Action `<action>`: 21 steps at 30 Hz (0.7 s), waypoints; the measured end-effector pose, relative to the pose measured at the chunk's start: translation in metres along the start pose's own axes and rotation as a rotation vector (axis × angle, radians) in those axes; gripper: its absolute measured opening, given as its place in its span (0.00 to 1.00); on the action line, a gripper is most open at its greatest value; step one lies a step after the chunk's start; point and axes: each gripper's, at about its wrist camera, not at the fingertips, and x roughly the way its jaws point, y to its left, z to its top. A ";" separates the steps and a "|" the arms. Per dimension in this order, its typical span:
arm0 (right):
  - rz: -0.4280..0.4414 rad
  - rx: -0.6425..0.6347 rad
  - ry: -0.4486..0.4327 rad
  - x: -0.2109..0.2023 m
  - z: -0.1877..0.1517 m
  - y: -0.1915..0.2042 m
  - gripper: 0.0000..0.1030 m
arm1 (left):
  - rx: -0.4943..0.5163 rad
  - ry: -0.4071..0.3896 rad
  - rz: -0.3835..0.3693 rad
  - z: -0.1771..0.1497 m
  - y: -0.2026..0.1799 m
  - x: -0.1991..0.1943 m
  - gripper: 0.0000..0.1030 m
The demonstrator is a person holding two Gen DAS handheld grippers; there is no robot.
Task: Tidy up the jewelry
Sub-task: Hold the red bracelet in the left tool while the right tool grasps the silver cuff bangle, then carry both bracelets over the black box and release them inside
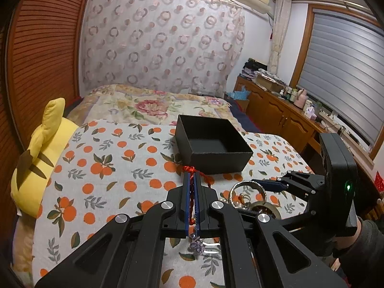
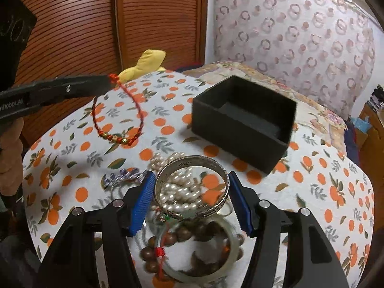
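Observation:
My left gripper (image 1: pixel 192 176) is shut on a red braided cord bracelet (image 2: pixel 117 120). In the right wrist view the bracelet hangs as a loop from that gripper (image 2: pixel 109 79), above the orange-print cloth. My right gripper (image 2: pixel 191 176) has its blue pads (image 2: pixel 144 199) pressed on both sides of a silver bangle (image 2: pixel 208 162), which is tilted up over a pile of pearls (image 2: pixel 177 193). Just beyond both grippers an open black box (image 2: pixel 235 139) stands with nothing inside. In the left wrist view the bangle (image 1: pixel 247 184) and right gripper (image 1: pixel 261 184) sit right of my fingers, near the box (image 1: pixel 223 163).
Below the bangle lie brown wooden beads (image 2: pixel 153 252), a pale jade bangle (image 2: pixel 230 259) and a purple crystal piece (image 2: pixel 124 177). A yellow plush toy (image 1: pixel 40 158) rests at the cloth's left edge by the slatted wooden door (image 1: pixel 43 48). At right is a cluttered wooden cabinet (image 1: pixel 276 110).

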 end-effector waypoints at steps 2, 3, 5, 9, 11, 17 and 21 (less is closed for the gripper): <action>-0.012 0.007 -0.013 -0.001 0.004 -0.005 0.62 | 0.003 -0.008 0.000 0.004 -0.002 0.000 0.02; -0.018 0.012 -0.025 -0.003 0.008 -0.010 0.62 | 0.006 -0.014 0.000 0.007 -0.002 0.001 0.02; -0.027 0.021 -0.040 -0.005 0.012 -0.017 0.62 | 0.012 -0.024 -0.002 0.014 -0.003 0.002 0.02; -0.066 0.039 -0.079 -0.008 0.024 -0.037 0.62 | 0.013 -0.029 -0.006 0.026 -0.004 0.012 0.02; -0.084 0.047 -0.092 -0.006 0.031 -0.047 0.62 | 0.019 -0.034 -0.004 0.031 -0.005 0.016 0.02; -0.106 0.073 -0.114 0.009 0.050 -0.076 0.62 | 0.023 -0.049 0.009 0.052 -0.006 0.032 0.02; -0.099 0.083 -0.101 0.024 0.059 -0.086 0.62 | 0.032 -0.052 0.023 0.063 -0.008 0.041 0.02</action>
